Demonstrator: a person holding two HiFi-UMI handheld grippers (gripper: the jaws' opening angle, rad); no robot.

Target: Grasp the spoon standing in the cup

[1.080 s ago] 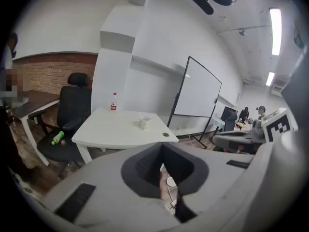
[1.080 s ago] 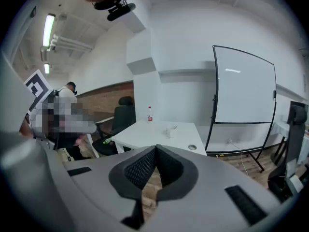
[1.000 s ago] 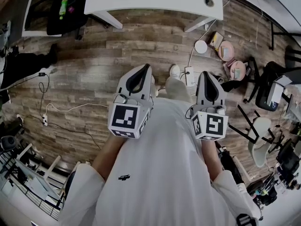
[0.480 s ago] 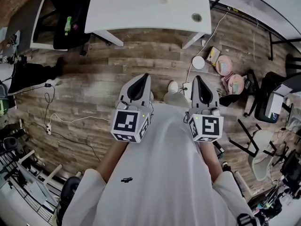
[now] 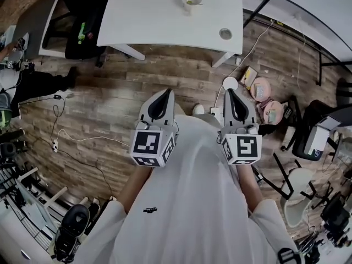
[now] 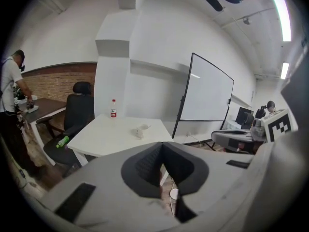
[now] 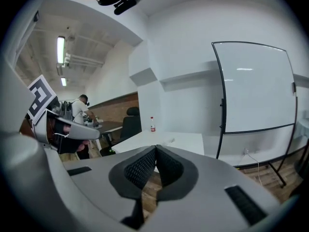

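A white cup [image 5: 192, 1] with a spoon in it stands on the far part of a white table [image 5: 154, 21], well ahead of both grippers. The same cup [image 6: 141, 131] is small in the left gripper view and barely visible in the right gripper view. My left gripper [image 5: 165, 91] and right gripper [image 5: 230, 91] are held side by side over the wooden floor, in front of the person's white shirt. Both are far short of the table. The left gripper's [image 6: 162, 145] jaws and the right gripper's [image 7: 156, 148] jaws are pressed together with nothing between them.
A red-capped bottle [image 6: 113, 108] stands at the table's far end. A black office chair [image 5: 82, 15] with a green bottle [image 5: 82, 31] on it is left of the table. A whiteboard [image 6: 207, 93] stands to the right. Cables [image 5: 71, 139] and clutter [image 5: 264, 84] lie on the floor. A person [image 6: 9, 95] works at the left.
The head view has swung toward the table, so more of its top and the cup now show. Both grippers stay shut in the same place before the torso.
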